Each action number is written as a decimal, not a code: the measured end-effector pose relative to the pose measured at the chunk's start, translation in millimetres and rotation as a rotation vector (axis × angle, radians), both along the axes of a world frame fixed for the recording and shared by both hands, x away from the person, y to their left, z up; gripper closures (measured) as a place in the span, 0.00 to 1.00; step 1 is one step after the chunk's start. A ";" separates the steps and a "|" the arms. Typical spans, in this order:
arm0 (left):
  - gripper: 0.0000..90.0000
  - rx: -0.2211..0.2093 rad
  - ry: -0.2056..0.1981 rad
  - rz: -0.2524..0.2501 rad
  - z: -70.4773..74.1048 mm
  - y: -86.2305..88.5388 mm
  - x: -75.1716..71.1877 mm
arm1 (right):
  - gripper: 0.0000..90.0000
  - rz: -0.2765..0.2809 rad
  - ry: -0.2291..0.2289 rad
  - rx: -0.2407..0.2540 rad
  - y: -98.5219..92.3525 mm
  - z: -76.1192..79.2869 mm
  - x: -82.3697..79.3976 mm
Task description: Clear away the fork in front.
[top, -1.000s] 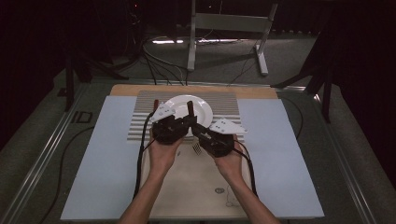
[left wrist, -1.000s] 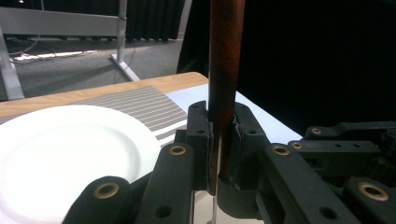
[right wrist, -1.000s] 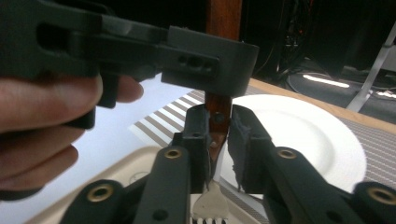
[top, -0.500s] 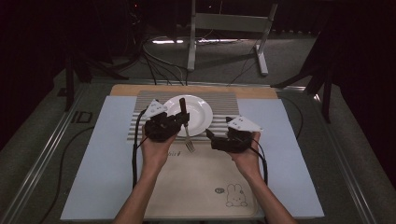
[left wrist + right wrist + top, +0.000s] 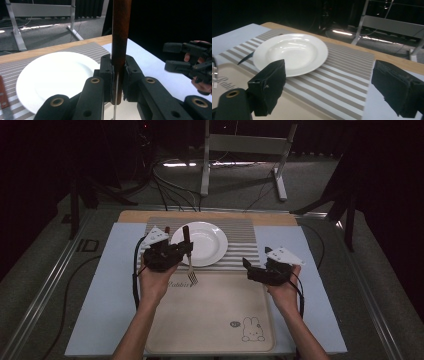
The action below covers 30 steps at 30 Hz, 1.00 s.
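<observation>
I see a glossy white plate (image 5: 200, 243), smooth like glazed ceramic, at centre frame. The fork (image 5: 188, 254) has a dark polished wooden handle and shiny metal tines. Under the plate lies a striped woven cloth mat (image 5: 240, 242), ribbed and matt. Lower down, the beige tray (image 5: 210, 320) looks like smooth matt plastic. My left gripper (image 5: 117, 75) is matt black plastic with brass-coloured rivets. The bench (image 5: 210, 215) edge at the top looks like pale wood.

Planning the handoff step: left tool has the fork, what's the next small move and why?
Probably carry the fork left and lower it onto the striped placemat beside the white plate: the left tool clamps its wooden handle, tines hanging over the tray.
</observation>
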<state>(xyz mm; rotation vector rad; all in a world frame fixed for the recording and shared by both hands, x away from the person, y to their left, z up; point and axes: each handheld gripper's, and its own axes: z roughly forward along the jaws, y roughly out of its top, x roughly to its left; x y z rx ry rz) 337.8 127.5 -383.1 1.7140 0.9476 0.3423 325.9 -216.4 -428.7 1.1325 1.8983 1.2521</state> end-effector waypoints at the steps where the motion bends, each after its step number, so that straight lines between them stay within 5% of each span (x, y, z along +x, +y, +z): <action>1: 0.90 0.003 0.003 0.001 0.1 1.8 -0.1 | 0.13 -0.006 -0.003 0.001 -3.0 -0.3 -0.3; 30: 0.89 0.014 0.059 -0.037 -1.4 53.8 -13.3 | 0.12 -0.097 -0.020 0.043 -63.3 -17.8 -21.5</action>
